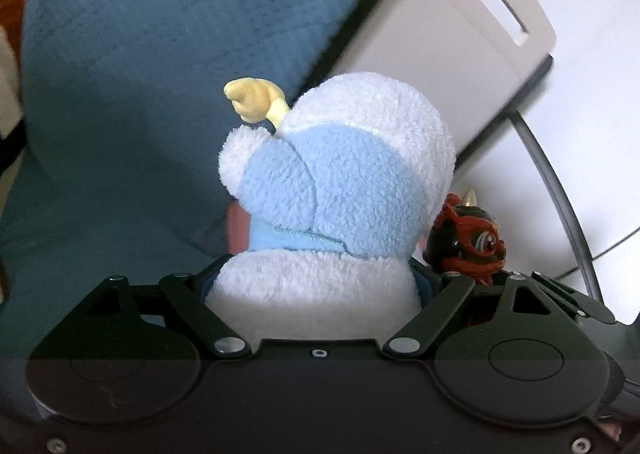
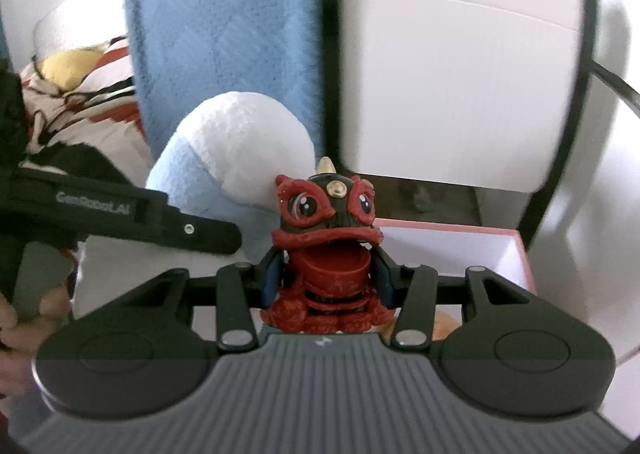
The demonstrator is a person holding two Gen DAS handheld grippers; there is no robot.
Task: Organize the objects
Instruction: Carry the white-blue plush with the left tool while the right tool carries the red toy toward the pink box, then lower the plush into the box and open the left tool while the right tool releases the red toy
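Note:
My left gripper (image 1: 316, 286) is shut on a white and light blue plush toy (image 1: 340, 182) with a small yellow hand sticking out at its top left. The plush also shows in the right wrist view (image 2: 236, 162), just left of my right gripper. My right gripper (image 2: 326, 282) is shut on a red and black lion-dance figurine (image 2: 326, 230) with big eyes and a gold horn. The figurine also shows at the right of the left wrist view (image 1: 466, 242), close beside the plush. Both toys are held above an open box (image 2: 500, 250) with a pink rim and white inside.
A blue towel-covered cushion (image 2: 224, 34) stands behind the toys. A white appliance (image 2: 460, 74) with a slot handle stands to its right, with a dark cable (image 1: 560, 194) beside it. A patterned red, black and white fabric (image 2: 80, 106) lies at the left.

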